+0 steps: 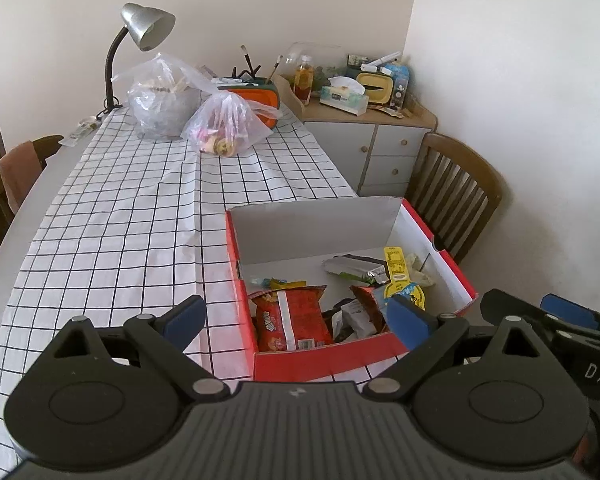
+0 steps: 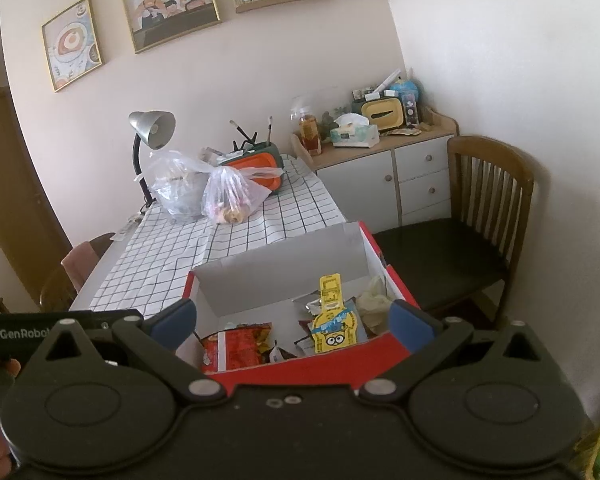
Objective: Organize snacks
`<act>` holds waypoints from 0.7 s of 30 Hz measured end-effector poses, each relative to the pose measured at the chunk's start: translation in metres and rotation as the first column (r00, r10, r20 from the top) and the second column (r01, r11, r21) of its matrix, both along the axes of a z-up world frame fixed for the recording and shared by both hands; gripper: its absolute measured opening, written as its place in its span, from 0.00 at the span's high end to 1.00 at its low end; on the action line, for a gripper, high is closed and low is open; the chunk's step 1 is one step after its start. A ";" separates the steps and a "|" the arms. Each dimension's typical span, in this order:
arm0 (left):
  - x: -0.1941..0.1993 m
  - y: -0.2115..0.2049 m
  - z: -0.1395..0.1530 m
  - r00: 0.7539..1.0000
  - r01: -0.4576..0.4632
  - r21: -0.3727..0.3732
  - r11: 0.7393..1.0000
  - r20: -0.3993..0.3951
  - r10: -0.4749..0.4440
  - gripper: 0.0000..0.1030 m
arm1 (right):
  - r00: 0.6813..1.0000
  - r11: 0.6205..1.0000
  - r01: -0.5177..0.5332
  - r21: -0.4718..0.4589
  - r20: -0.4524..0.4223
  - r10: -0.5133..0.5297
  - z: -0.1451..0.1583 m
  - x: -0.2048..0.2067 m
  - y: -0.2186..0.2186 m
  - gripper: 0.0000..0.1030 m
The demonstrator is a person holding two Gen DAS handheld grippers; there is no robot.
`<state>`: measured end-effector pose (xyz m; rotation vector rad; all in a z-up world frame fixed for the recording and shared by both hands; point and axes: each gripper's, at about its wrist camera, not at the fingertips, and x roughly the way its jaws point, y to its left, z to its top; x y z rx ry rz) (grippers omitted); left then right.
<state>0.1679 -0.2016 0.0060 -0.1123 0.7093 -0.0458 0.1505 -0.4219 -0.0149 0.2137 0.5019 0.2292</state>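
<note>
Left gripper [image 1: 296,316], right gripper [image 2: 294,320] both spread wide, empty, above red shoebox [image 2: 380,350]; "GenRobot" lettering beside it.

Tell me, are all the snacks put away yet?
Mostly, it seems. The red cardboard box already holds a red crinkly snack bag, a yellow cartoon packet and others. Both the left gripper and right gripper are open and empty. No loose snacks show on the checked tablecloth.
</note>
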 end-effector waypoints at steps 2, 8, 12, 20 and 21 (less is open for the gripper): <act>0.000 -0.001 0.000 1.000 0.000 0.002 1.000 -0.001 0.000 0.05 | 1.000 1.000 0.001 -0.001 -0.011 -0.001 -0.001 0.001 0.001 0.00; -0.001 0.000 0.000 1.000 -0.003 0.001 1.000 -0.001 0.003 0.05 | 1.000 1.000 0.008 -0.010 -0.007 -0.008 -0.001 0.002 0.002 0.00; -0.001 -0.001 0.000 1.000 -0.002 0.002 1.000 -0.001 0.002 0.05 | 1.000 1.000 0.014 -0.024 -0.003 -0.014 0.000 0.000 0.003 0.00; 0.002 -0.001 0.000 1.000 0.008 -0.001 1.000 -0.007 -0.008 0.05 | 1.000 0.999 0.027 -0.036 -0.007 -0.028 0.001 -0.002 0.005 0.00; 0.002 -0.002 0.000 1.000 0.008 0.000 1.000 -0.008 -0.008 0.05 | 1.000 0.999 0.028 -0.036 -0.008 -0.028 0.001 -0.001 0.004 0.00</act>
